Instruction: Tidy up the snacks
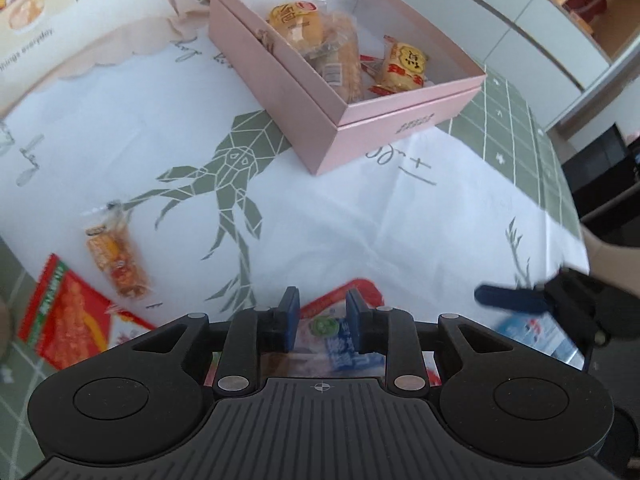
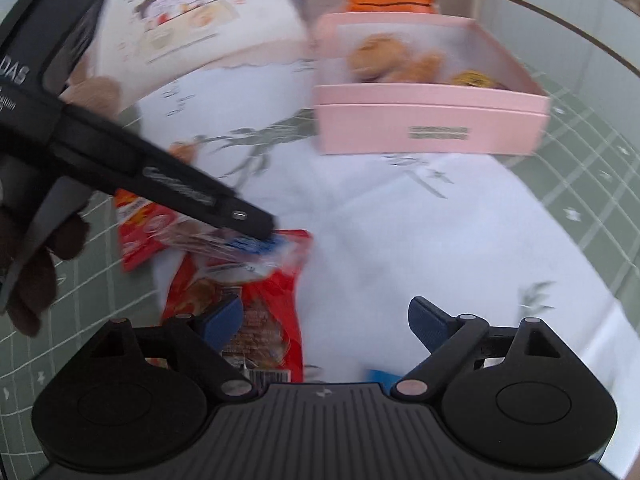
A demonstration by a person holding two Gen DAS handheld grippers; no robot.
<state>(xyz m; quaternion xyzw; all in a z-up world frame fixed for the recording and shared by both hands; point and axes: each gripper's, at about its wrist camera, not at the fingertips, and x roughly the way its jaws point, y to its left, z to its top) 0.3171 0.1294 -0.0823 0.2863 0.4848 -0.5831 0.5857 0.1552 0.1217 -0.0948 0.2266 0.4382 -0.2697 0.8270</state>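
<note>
while the left gripper [image 1: 323, 322] pinches a snack packet [image 1: 340, 340] and the right gripper [image 2: 326, 326] gapes empty, a white tablecloth [image 1: 360, 220] covers the table.

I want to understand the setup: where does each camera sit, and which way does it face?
Left wrist: on the left gripper, facing down at a snack packet between its fingers; the right gripper's finger shows.
Right wrist: on the right gripper, facing down over the tablecloth; the left gripper shows.
Shared: pink box.
</note>
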